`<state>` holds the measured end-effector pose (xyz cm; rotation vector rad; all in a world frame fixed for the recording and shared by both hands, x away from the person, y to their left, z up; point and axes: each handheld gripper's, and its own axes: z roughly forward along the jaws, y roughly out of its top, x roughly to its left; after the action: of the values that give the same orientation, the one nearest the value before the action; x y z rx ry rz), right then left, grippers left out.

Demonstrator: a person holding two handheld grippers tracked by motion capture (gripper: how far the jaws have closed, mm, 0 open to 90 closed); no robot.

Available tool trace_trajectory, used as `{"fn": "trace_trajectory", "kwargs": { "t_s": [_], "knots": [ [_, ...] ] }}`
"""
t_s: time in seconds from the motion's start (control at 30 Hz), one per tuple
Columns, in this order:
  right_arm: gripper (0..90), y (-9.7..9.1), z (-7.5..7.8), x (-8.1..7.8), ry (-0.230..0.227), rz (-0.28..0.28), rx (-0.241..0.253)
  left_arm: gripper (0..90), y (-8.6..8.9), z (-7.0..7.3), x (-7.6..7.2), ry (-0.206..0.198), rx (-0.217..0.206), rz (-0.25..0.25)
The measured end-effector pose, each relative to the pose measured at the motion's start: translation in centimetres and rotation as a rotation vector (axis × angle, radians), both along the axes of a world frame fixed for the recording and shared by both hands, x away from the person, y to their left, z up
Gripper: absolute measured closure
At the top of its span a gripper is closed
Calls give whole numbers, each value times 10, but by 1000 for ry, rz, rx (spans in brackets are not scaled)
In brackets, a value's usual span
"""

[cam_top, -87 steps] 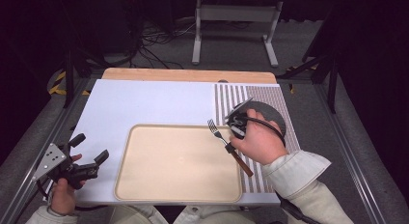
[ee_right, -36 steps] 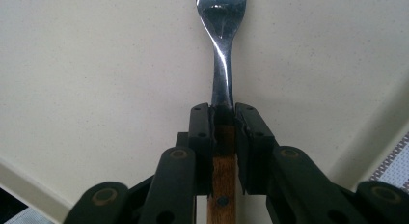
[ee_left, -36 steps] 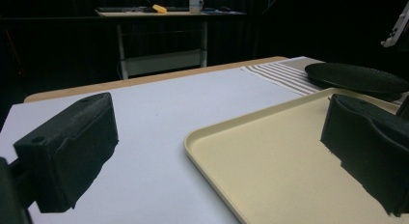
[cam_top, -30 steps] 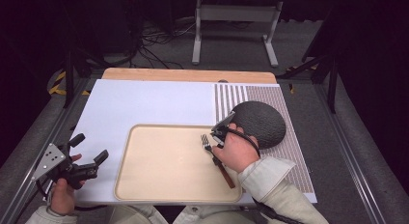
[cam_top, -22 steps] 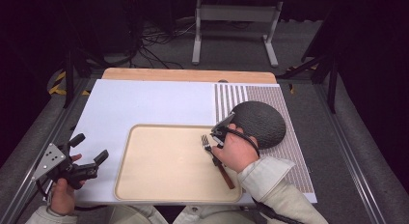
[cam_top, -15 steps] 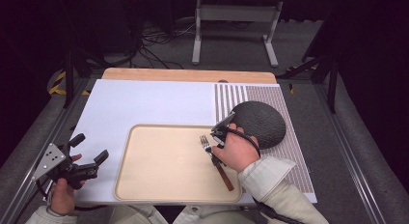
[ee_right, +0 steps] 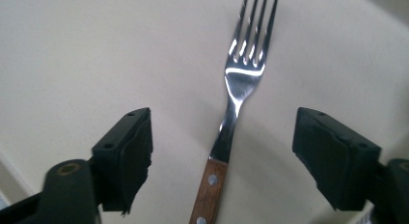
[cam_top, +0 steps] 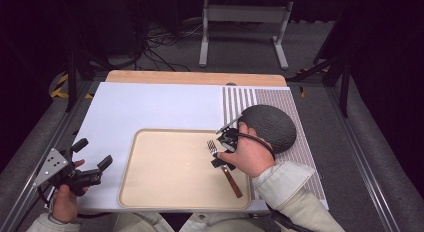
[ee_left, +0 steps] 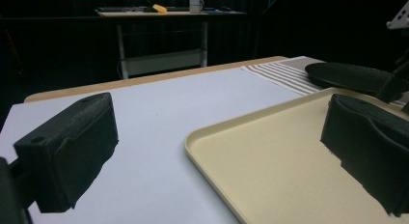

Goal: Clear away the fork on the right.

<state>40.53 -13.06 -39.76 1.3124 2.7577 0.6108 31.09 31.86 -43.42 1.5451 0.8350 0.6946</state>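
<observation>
Bright overhead light floods the white table (cam_top: 150, 107) while the room behind stays black, glare streaks the fork (ee_right: 243, 69), and all pictures look soft.

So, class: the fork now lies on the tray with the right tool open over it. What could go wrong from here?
1. The right tool is open with its jaws on either side of the fork; lifting away carelessly could nudge it.
2. The fork handle lies near the tray's right edge, so a knock might push it off.
3. The dark plate sits close behind the hand, which could bump it.

A wooden-handled steel fork (ee_right: 236, 96) lies flat on the beige tray (cam_top: 165, 177), near its right edge, tines pointing away.
</observation>
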Motion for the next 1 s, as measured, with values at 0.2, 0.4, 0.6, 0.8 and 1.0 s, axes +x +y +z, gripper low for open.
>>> {"fn": "trace_trajectory", "kwargs": {
  "t_s": [0.2,0.4,0.6,0.8,1.0],
  "knots": [
    [158,1,3,3,-106,132,40,1,0,0,0,-2,-2,2],
    [270,6,5,8,-200,332,85,1,0,0,0,-2,-3,1],
    [383,12,-1,13,-269,434,95,1,0,0,0,-2,-4,1],
    [525,17,-10,18,-309,461,154,1,0,0,0,-1,-4,0],
    [702,20,-17,22,-339,472,184,1,0,0,0,-3,-5,0]
  ]
}}
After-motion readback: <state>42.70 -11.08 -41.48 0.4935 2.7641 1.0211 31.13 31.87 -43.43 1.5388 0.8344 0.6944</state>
